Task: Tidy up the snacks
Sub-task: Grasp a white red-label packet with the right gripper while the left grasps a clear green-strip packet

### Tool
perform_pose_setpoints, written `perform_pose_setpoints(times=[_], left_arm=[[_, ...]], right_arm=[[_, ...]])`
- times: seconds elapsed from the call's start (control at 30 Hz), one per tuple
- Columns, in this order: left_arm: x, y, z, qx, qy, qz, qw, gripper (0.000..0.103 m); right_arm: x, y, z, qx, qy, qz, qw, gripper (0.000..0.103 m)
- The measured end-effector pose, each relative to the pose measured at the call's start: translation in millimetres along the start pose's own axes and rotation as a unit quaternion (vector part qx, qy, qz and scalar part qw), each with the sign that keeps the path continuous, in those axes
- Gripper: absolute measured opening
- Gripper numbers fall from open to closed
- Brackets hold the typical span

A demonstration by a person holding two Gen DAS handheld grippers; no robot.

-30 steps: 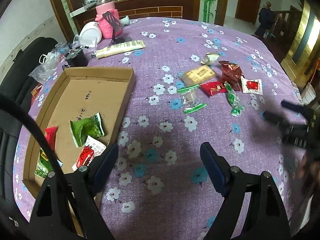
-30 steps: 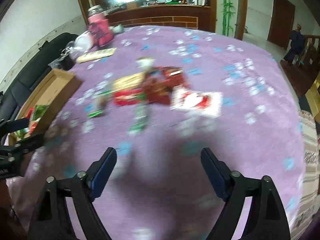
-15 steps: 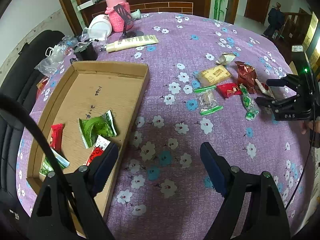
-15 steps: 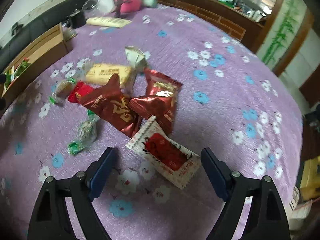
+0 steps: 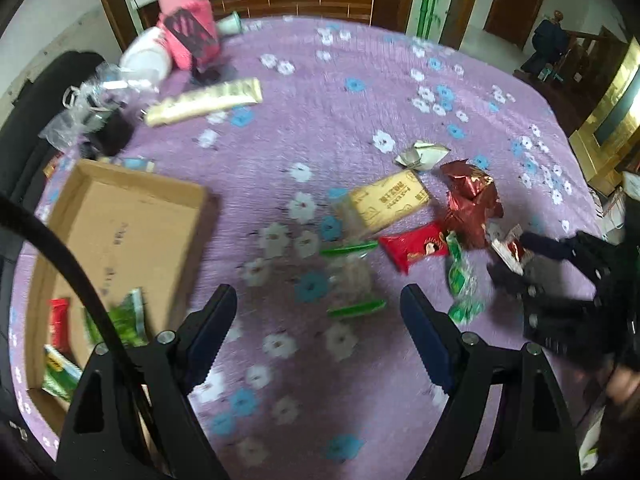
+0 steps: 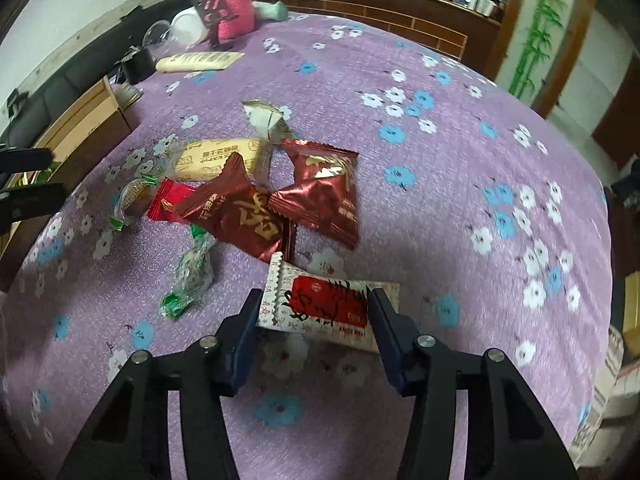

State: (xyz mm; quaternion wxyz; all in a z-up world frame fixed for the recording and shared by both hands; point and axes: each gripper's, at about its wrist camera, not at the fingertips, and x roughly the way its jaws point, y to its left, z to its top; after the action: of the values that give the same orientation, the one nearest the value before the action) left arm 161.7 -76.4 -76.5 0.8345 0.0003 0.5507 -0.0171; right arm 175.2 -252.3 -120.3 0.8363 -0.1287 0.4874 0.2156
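Two grippers over a round table (image 6: 460, 208) under a purple cloth with white and blue flowers. Right gripper (image 6: 316, 312): jaws have just been closing, and the white packet with a red label (image 6: 328, 304) now sits between them, both pads against its short ends. Packet lies at the near edge of the snack pile, slightly tilted, its far corner just beside the dark red pouches. From the left wrist view the same gripper (image 5: 516, 256) shows at the right edge, its tips around the packet (image 5: 508, 248).

Left gripper (image 5: 318, 312): jaws spread wide, nothing between the pads, poised above bare cloth near a clear wrapper with green ends (image 5: 352, 276). View is motion-blurred.

Snack pile, middle of the table: two dark red pouches (image 6: 248, 212) overlapping; a bright red packet (image 6: 168, 200) partly tucked under the left one; a pale yellow biscuit pack (image 6: 216, 156) behind them; a silver-white wrapper (image 6: 268, 118) farther back; a green-and-clear twisted sweet (image 6: 192, 272) lying apart on the near left.

Cardboard tray (image 5: 116, 216) at the left of the table, well apart from the pile. Inside, at its near end: a green packet (image 5: 124, 318), a small red packet (image 5: 59, 320), and another green-and-white one (image 5: 60, 372) at the corner, partly hidden by a black cable (image 5: 60, 248).

Far side of the table: a long cream pack (image 5: 204, 102), a pink knitted item (image 5: 188, 36), a white lidded container (image 5: 146, 58), crumpled clear plastic (image 5: 86, 104).
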Motion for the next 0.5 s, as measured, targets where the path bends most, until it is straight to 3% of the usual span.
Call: perform_pose_setpoints(times=[0.27, 0.3, 0.43, 0.5], left_arm=[[43.1, -1.0, 12.7, -0.039, 0.065, -0.012, 0.9971, 0.082], [47.3, -1.2, 11.8, -0.040, 0.072, -0.010, 0.9965, 0.066], [43.6, -3.8, 7.7, -0.025, 0.061, 0.012, 0.9978, 0.034], [41.2, 0.8, 5.7, -0.032, 0.060, 0.000, 0.9977, 0.032]], right_arm=[[-0.2, -1.1, -1.8, -0.002, -0.009, -0.001, 1.000, 0.055], [0.0, 0.7, -2.3, -0.010, -0.010, -0.007, 1.000, 0.055], [-0.3, 0.1, -2.3, -0.003, -0.016, -0.006, 1.000, 0.052], [-1.5, 1.3, -2.2, 0.001, -0.018, -0.008, 1.000, 0.049]])
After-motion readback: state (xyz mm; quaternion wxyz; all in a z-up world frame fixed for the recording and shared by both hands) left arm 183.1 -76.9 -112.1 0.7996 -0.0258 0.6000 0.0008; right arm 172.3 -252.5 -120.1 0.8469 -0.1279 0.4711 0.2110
